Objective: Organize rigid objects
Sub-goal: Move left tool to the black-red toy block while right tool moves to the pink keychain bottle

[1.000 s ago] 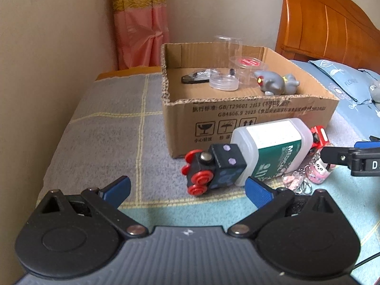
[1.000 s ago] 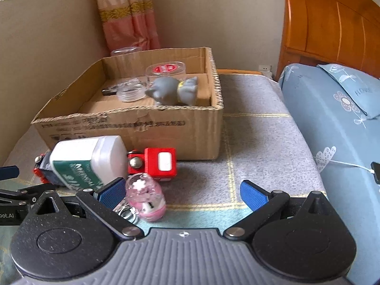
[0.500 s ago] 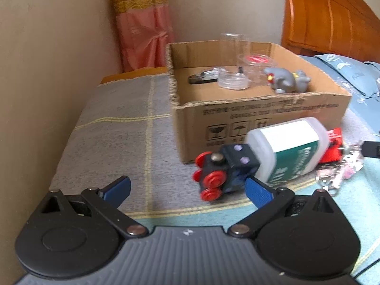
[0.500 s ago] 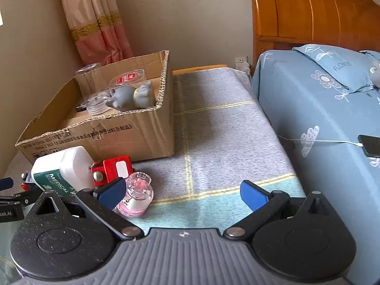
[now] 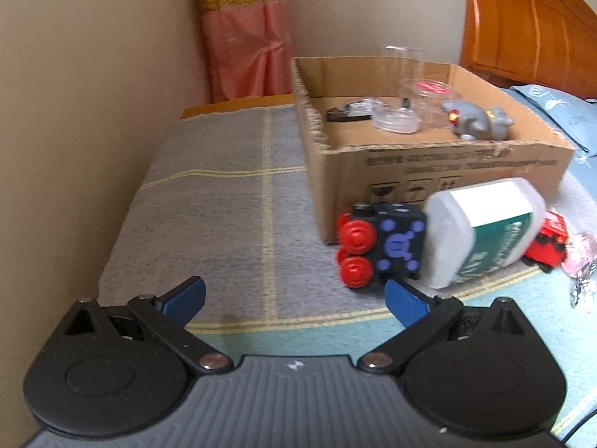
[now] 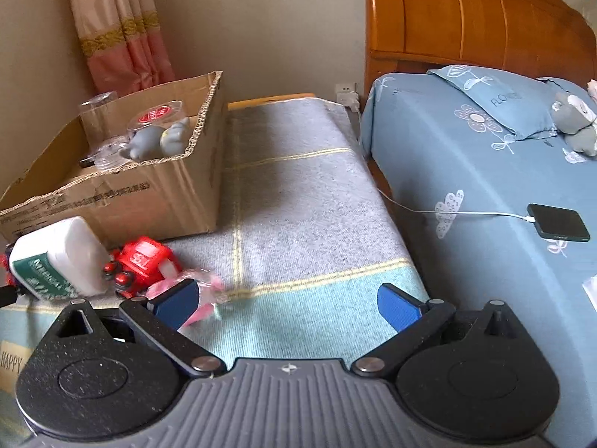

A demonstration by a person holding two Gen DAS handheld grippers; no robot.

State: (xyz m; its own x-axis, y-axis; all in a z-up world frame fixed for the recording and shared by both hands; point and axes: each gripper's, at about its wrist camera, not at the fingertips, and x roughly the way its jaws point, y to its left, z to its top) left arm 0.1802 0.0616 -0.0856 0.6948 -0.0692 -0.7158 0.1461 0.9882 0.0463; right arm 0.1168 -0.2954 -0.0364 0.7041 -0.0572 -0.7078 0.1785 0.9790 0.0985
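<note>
A cardboard box (image 5: 440, 171) (image 6: 123, 201) sits on a grey and teal blanket. It holds a grey toy animal (image 5: 477, 125) (image 6: 156, 142), clear plastic jars (image 5: 429, 100) and a dark small item (image 5: 347, 112). In front of it lie a black toy train with red wheels (image 5: 380, 248), a white bottle with a green label (image 5: 485, 227) (image 6: 56, 257), a red toy car (image 5: 548, 244) (image 6: 143, 261) and a pink keychain (image 6: 203, 293). My left gripper (image 5: 294, 300) is open and empty, with the train just beyond its right finger. My right gripper (image 6: 287, 300) is open and empty, its left finger beside the keychain.
A wall runs along the left. A pink curtain (image 5: 242, 33) hangs behind the box. A bed with a blue sheet (image 6: 466, 171), a wooden headboard (image 6: 466, 15), a plush toy (image 6: 574, 123) and a charging phone (image 6: 558, 222) lies to the right.
Both grippers swung outward: the left gripper turned left, so the box and toys slid right in its view. The right gripper turned right, bringing the bed and phone into view. Both stayed open.
</note>
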